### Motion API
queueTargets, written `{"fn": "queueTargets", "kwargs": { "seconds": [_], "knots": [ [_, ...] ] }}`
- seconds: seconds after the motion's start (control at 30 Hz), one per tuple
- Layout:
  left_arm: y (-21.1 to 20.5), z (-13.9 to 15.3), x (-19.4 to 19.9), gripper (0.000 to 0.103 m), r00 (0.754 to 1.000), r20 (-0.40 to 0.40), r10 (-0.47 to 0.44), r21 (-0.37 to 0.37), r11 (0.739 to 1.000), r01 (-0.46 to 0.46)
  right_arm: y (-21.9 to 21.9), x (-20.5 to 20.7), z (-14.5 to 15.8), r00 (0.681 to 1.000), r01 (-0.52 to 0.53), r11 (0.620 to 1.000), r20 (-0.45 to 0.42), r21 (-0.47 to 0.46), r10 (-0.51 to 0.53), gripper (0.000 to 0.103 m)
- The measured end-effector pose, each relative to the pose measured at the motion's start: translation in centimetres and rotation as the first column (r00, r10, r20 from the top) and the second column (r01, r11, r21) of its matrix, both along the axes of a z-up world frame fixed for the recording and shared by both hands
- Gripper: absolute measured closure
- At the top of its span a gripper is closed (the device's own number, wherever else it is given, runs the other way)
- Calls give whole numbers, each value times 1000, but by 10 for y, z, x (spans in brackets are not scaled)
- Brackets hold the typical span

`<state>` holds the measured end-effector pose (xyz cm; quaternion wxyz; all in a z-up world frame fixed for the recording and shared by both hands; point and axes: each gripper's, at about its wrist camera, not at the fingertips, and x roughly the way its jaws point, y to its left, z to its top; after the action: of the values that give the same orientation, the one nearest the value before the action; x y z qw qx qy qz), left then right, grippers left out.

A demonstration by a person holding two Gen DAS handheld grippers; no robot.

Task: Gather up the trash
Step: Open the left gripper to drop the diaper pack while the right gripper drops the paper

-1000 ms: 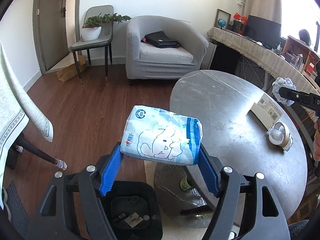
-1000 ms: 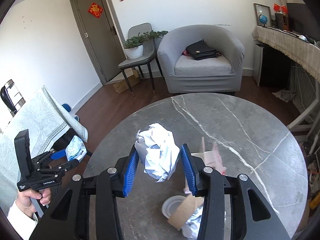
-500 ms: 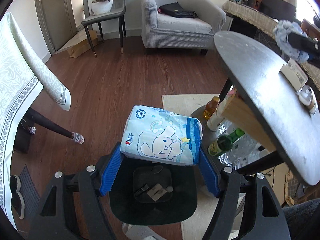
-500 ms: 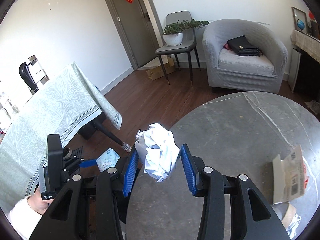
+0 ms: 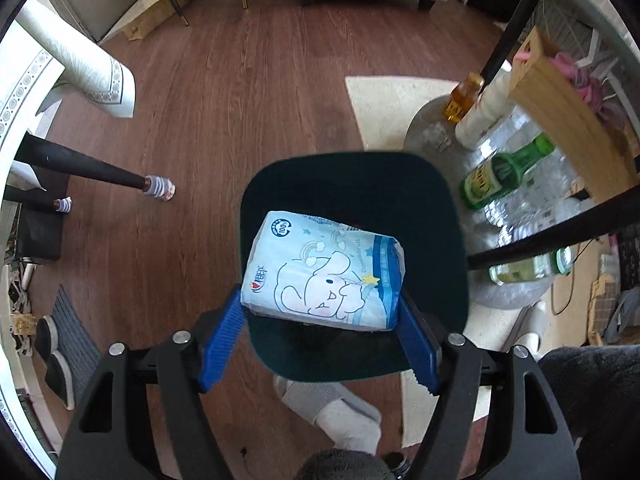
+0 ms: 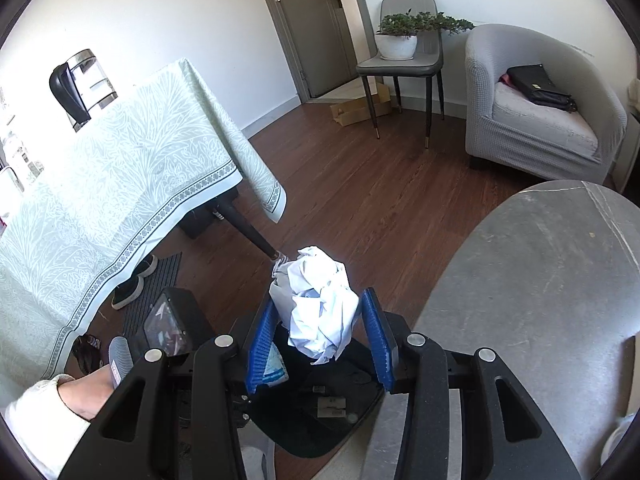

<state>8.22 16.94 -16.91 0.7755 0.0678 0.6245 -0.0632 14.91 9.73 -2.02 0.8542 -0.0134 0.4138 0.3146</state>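
Observation:
My left gripper [image 5: 320, 308] points almost straight down, shut on a light-blue tissue pack [image 5: 324, 272] with a cartoon print. The pack hangs over the open mouth of a black trash bin [image 5: 360, 188] on the floor. My right gripper [image 6: 320, 300] is shut on a ball of crumpled white paper [image 6: 316, 308], held past the round table's edge above the same bin [image 6: 320, 420]. A few small scraps lie at the bin's bottom. In the right wrist view a corner of the tissue pack [image 6: 276, 364] shows by the left blue pad, and the person's left hand [image 6: 80, 396] is at the lower left.
The round grey marble table [image 6: 540, 300] is right of the bin. Bottles [image 5: 500, 176] and a wooden box [image 5: 568, 120] stand on its lower shelf. A table with a green cloth [image 6: 120, 168] is to the left, its leg [image 5: 92, 168] near the bin. A slippered foot [image 5: 332, 412] is beside the bin.
The left gripper sank and tipped downward, so the tissue pack now hangs over the bin. The right gripper carried the paper ball leftward off the round table to above the bin.

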Motion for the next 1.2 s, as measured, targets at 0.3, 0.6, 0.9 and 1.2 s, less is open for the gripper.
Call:
{"fn": "queueTargets", "kwargs": {
  "seconds": [0.3,0.6,0.9,1.2],
  "knots": [
    [12,-19,-6,22,998,-52,-47,11,999,47,41,5,-28,998,-38,997,-49,-64,34,59],
    [41,23,-11,30,993,103,51,-73,996,-43,73,12,-65,994,-68,985,-101,-156,53,60],
    [73,92,-16,50,926,313,211,-214,966,-148,94,7,-98,988,-108,962,-137,-250,76,60],
    [73,133,-11,63,866,397,303,-318,931,-180,99,5,-142,971,-152,933,-226,-326,79,59]
  ]
}}
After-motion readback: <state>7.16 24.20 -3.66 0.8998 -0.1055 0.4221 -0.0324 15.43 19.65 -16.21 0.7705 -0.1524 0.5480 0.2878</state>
